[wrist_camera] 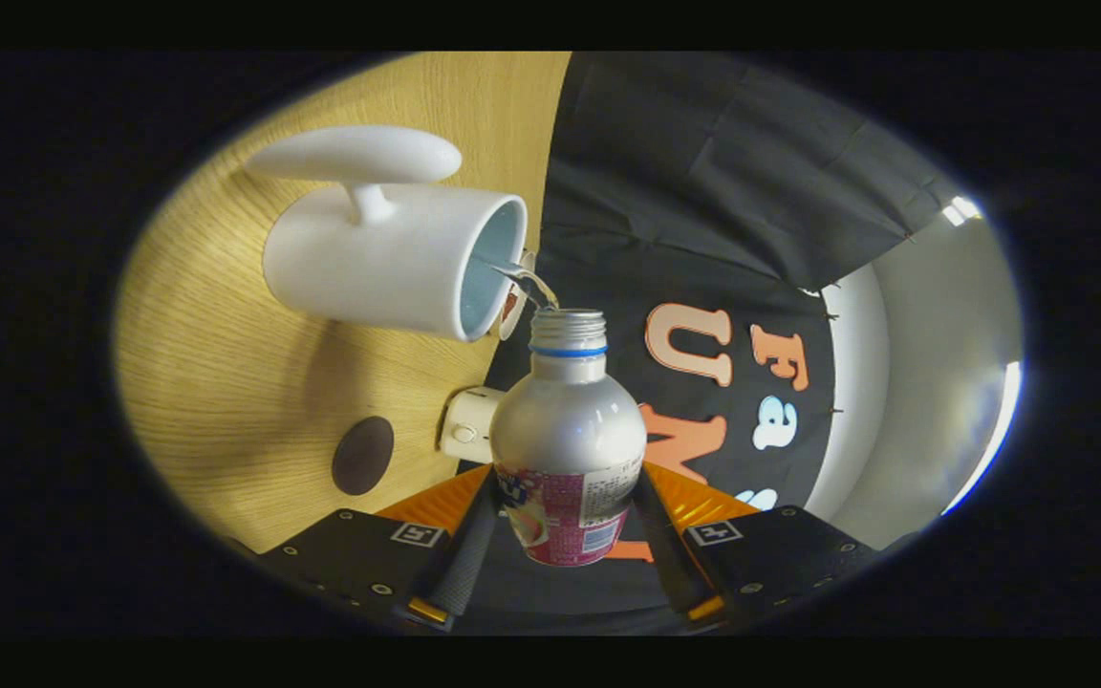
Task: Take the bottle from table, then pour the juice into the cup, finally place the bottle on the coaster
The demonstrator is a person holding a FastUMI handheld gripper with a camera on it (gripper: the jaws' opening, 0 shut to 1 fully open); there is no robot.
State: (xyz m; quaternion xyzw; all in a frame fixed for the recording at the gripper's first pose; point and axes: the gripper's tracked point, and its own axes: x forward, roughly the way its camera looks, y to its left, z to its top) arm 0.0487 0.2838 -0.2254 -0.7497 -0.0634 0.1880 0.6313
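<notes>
From your gripper's camera: your gripper [565,535] clenches the silver bottle [567,435] between both fingers. Its open mouth tips toward the white cup [388,258] on the wooden table [226,382]; liquid streams in. A dark round coaster [362,455] lies nearby.

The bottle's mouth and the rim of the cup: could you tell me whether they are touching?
Apart. The gripper view shows a gap between the bottle mouth and the cup rim, bridged by a thin liquid stream. The tongs clamp the bottle's labelled body.

Cup [388,258]: white, pale blue inside. Bottle [568,430]: silver, blue neck ring, pink-and-white label. Coaster [362,455]: dark brown. Table [226,382]: light wood grain.
</notes>
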